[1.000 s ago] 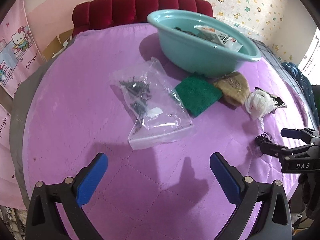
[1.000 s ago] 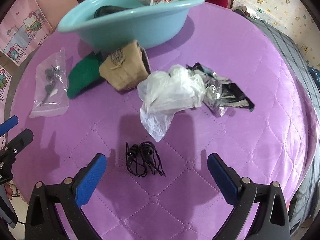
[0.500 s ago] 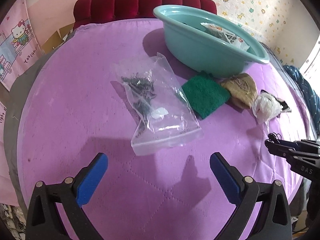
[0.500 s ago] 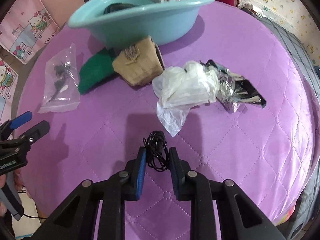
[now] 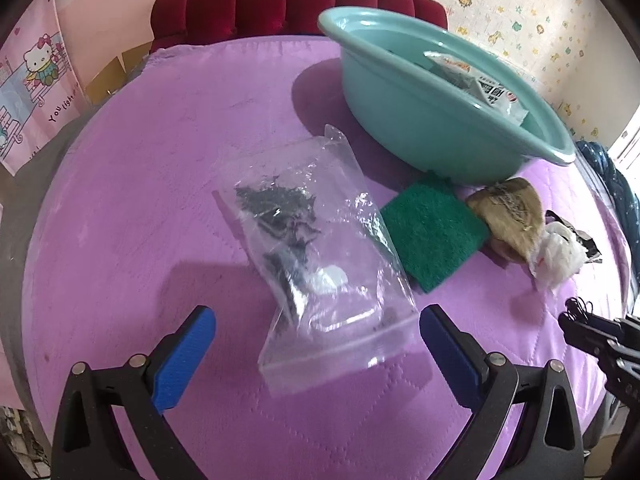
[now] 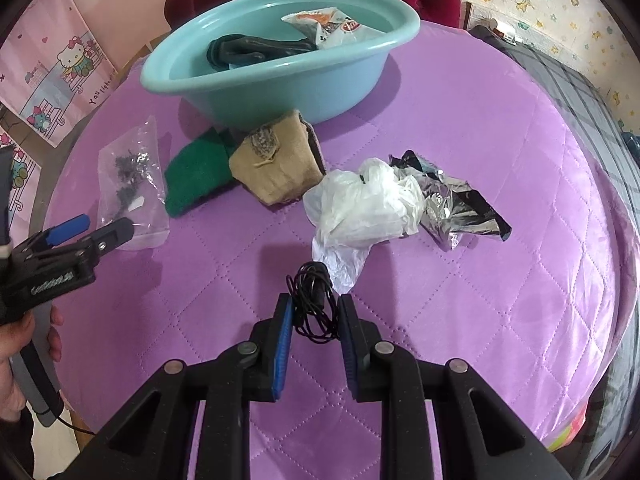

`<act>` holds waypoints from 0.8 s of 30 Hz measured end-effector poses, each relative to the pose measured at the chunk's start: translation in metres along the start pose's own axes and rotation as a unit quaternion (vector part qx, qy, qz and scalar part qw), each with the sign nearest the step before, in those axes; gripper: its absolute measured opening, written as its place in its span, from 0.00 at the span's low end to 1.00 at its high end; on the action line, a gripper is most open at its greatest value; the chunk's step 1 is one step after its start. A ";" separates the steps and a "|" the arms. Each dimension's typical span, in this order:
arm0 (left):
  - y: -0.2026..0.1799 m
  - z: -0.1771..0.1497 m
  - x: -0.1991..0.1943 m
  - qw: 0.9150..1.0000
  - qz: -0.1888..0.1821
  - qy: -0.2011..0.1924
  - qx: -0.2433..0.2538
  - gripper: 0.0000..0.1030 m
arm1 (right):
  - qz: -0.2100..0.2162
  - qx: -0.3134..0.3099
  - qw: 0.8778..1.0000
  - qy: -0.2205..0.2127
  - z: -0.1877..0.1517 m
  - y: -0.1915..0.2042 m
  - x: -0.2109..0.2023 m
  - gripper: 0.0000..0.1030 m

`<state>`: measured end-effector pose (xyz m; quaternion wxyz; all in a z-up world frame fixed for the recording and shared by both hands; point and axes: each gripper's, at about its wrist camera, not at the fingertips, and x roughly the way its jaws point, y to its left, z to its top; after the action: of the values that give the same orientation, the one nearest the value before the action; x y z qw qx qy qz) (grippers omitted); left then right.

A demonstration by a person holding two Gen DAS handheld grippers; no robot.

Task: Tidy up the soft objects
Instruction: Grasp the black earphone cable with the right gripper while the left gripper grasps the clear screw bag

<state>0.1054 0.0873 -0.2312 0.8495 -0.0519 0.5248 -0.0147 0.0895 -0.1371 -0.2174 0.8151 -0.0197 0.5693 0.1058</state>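
My right gripper (image 6: 316,312) is shut on a coil of thin black cord (image 6: 312,300), held just above the purple quilted table. My left gripper (image 5: 316,336) is open, its blue pads either side of the near end of a clear zip bag of dark bits (image 5: 316,256). A teal basin (image 6: 280,76) at the back holds a dark glove (image 6: 256,50) and a snack packet (image 6: 332,26). In front of it lie a green scouring pad (image 6: 196,176), a tan cloth pouch (image 6: 280,168), a crumpled white plastic bag (image 6: 364,208) and a silver foil wrapper (image 6: 456,204).
The round purple table (image 6: 500,140) drops off at its edge close behind both grippers. A red padded headboard (image 5: 296,8) stands behind the basin. The right gripper shows at the right edge of the left wrist view (image 5: 580,324).
My right gripper closed on the black cord and lifted it slightly. My left gripper moved forward toward the clear zip bag, staying open.
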 end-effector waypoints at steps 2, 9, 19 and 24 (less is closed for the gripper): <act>-0.001 0.006 0.006 1.000 0.006 0.004 0.003 1.00 | 0.004 0.002 1.000 0.000 0.000 -0.001 0.002 0.23; 0.000 0.022 0.017 1.000 0.005 0.012 -0.004 1.00 | 0.001 0.006 1.000 0.000 0.003 -0.010 0.004 0.23; -0.002 0.027 0.015 1.000 0.012 0.006 0.006 0.20 | 0.010 0.000 1.000 0.005 0.010 -0.013 0.005 0.23; 0.000 0.024 0.004 1.000 -0.001 0.005 0.009 0.12 | 0.018 -0.009 1.000 0.011 0.014 -0.012 0.004 0.23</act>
<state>0.1288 0.0883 -0.2244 0.8473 -0.0444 0.5289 -0.0204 0.1063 -0.1455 -0.2175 0.8066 -0.0184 0.5774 0.1254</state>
